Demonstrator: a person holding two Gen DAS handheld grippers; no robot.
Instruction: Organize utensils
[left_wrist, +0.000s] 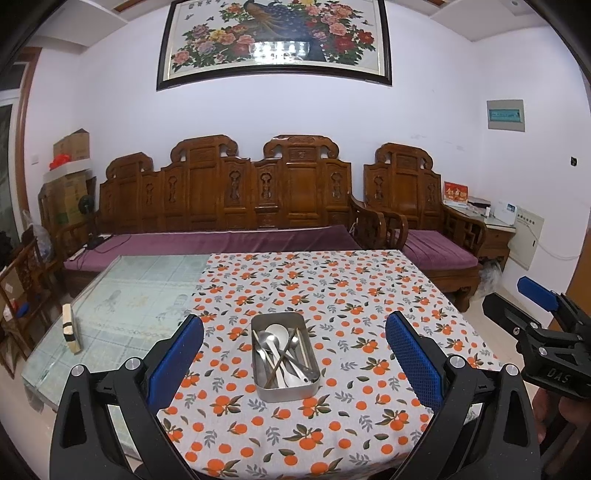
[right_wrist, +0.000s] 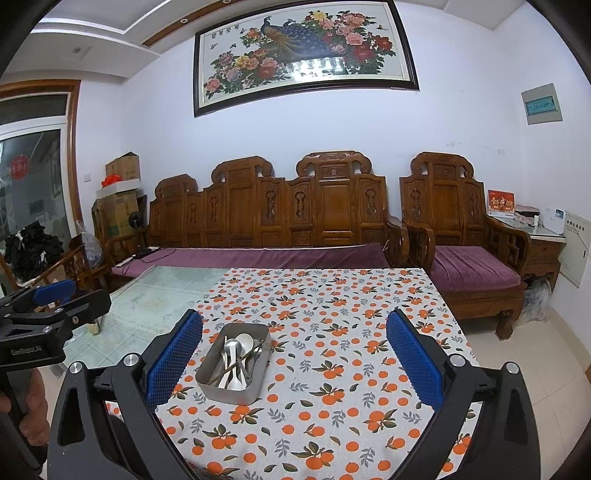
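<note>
1. Biggest thing in the room is the carved wooden sofa (left_wrist: 229, 199) along the back wall. It's dark glossy brown with scrolled tops, panelled backs and a purple velvety cushion on the seat. A matching armchair (left_wrist: 417, 206) sits just beside it.
2. Over the sofa hangs a wide framed painting (left_wrist: 275, 37) of peonies and a peacock, with glare on the glass.
3. The table (left_wrist: 122, 291) has a glass top over a pale green patterned sheet. Its right part is covered by a white tablecloth (left_wrist: 332, 295) printed with oranges and grey-green leaves, matte fabric.
4. The left gripper (left_wrist: 294, 354) is black plastic with silver bolts. Its two blue pads (left_wrist: 173, 358) have a dimpled rubbery texture, are spread wide and hold nothing. It hangs above the near edge of the cloth, with the tray showing between the fingers.
5. The right gripper (right_wrist: 294, 354) is the same build, also spread wide and empty. From its view, the tray sits just beside the left-hand finger.
6. The metal tray (left_wrist: 284, 391) is a rectangular brushed-steel box with rounded corners, sitting on the tablecloth near the front.
7. The utensils (left_wrist: 282, 354) are piled loosely inside it: shiny steel spoons with round bowls, plus thin wooden chopsticks (left_wrist: 301, 349) crossed over them.
8. A small cream block with a dark band (left_wrist: 71, 328) stands upright on the glass, well apart from the tray.
</note>
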